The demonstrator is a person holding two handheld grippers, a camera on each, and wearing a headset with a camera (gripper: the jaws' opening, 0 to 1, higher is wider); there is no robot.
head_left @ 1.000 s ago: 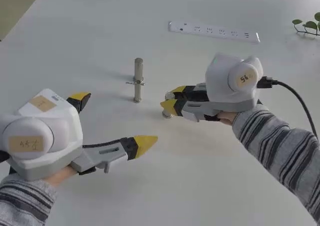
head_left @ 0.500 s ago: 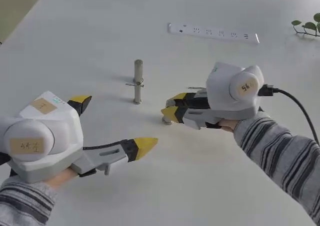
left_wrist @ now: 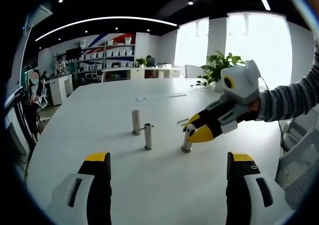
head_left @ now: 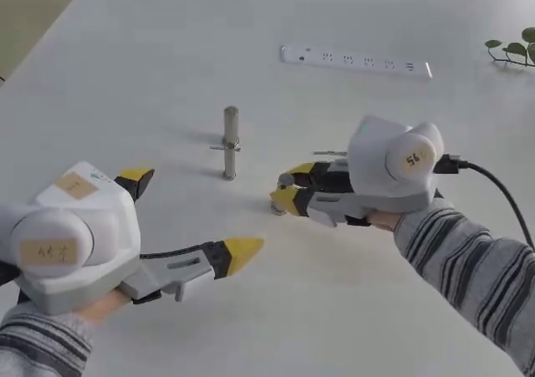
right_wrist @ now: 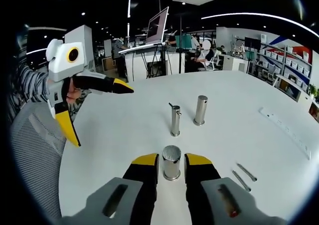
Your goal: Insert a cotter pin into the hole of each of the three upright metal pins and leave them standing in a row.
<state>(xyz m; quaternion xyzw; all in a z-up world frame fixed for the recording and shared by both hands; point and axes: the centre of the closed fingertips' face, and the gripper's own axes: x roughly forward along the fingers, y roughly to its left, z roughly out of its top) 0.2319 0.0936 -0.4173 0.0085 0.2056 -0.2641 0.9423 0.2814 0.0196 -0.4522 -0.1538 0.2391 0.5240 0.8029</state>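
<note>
Fingers: right gripper [head_left: 287,186] clasps metal pin [right_wrist: 171,162], left gripper [head_left: 192,211] wide; cotter pins [right_wrist: 246,172] lie beside.

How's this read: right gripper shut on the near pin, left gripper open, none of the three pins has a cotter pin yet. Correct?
One error: the middle pin already carries a cotter pin, visible in the left gripper view. Right gripper shut on the near pin, left gripper open: both hold.

Three upright metal pins [right_wrist: 175,120], three cotter pins [right_wrist: 246,171], one power strip [head_left: 355,60], one plant [head_left: 512,46].
</note>
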